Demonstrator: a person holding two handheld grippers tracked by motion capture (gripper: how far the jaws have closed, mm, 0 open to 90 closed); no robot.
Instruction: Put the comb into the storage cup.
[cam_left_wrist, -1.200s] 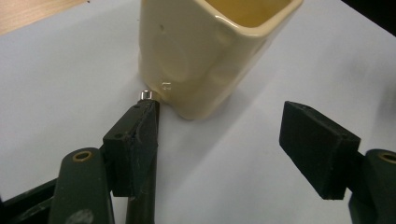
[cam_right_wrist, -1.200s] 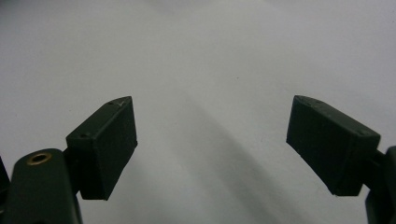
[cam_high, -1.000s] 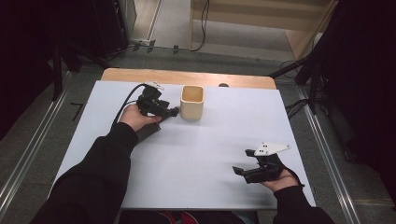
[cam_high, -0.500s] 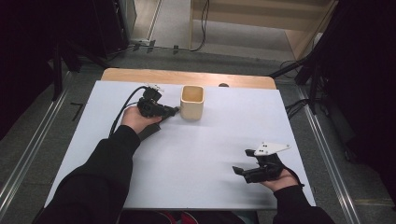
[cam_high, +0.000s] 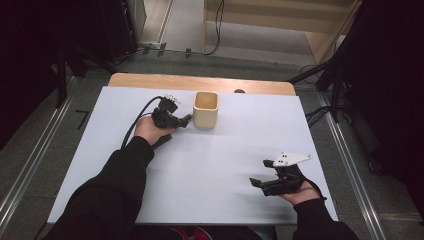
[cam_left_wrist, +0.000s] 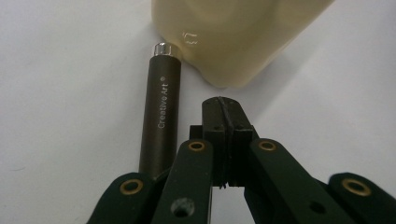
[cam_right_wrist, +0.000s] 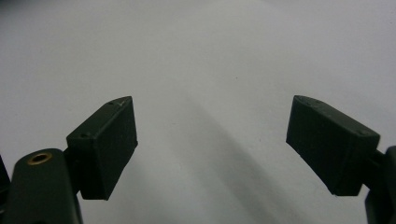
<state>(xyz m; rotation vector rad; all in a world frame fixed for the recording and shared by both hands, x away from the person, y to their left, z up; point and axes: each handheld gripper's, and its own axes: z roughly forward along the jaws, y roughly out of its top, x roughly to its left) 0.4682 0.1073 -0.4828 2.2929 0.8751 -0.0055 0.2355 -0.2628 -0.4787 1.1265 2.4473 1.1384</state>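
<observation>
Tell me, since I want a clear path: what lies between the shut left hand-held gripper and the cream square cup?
Only bare white tabletop separates the left hand-held gripper from the cream square cup, seen in the left gripper view.

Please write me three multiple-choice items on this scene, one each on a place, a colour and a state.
1. Where does the dark brown cylindrical pen lie?
A. On the table beside the cream square cup
B. Inside the cup
C. Between the right gripper's jaws

2. What colour is the table's surface sheet?
A. Red
B. White
C. Green

3. How do the jaws of the left gripper stand?
A. Wide open
B. Shut on the pen
C. Shut on nothing, with the pen beside them

Right letters: 1 A, since the left gripper view shows the pen flat on the sheet with its silver tip near the cup's base. 2 B, since the high view shows a white sheet over a wooden top. 3 C, since the pads meet with the pen lying outside them; the right gripper is the open one.
</observation>
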